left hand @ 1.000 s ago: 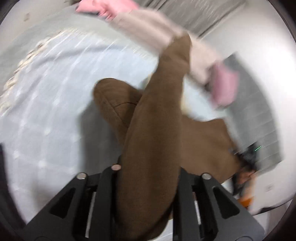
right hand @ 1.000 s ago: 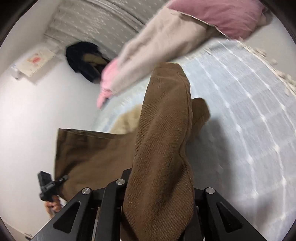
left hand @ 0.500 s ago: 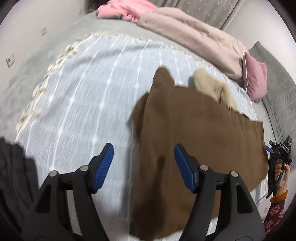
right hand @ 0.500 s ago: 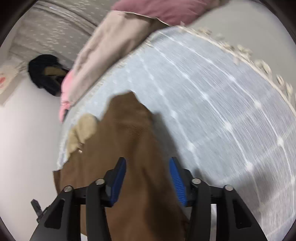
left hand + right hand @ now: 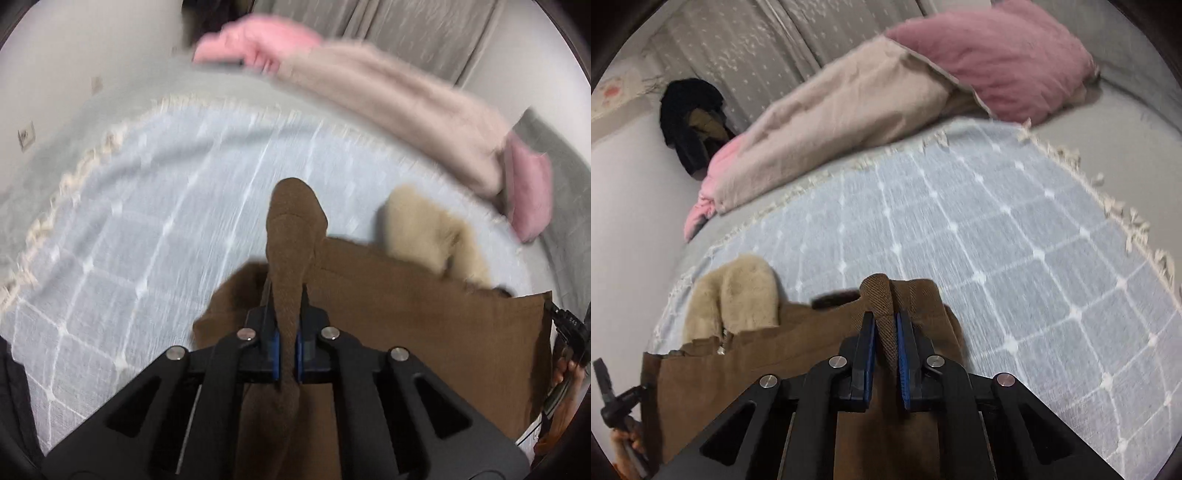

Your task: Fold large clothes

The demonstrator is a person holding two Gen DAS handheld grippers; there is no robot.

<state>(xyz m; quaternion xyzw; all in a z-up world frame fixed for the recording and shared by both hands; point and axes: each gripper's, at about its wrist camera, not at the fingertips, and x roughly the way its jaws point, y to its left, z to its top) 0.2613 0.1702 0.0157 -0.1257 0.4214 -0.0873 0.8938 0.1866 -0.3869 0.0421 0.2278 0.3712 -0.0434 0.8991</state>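
Left gripper is clamped on a raised fold of the brown garment, fingers pointing toward the far side of the bed. Right gripper likewise pinches a ridge of the same garment. The garment lies spread on the pale blue checked blanket, near edge, beside a beige fluffy item.

Motion blur smears the crumpled pink cloth and long beige quilt in the left wrist view. The brown woven garment runs off the bottom edge behind the left hand-held gripper, hiding its lower part. The cream fleece lining is partly tucked under it.
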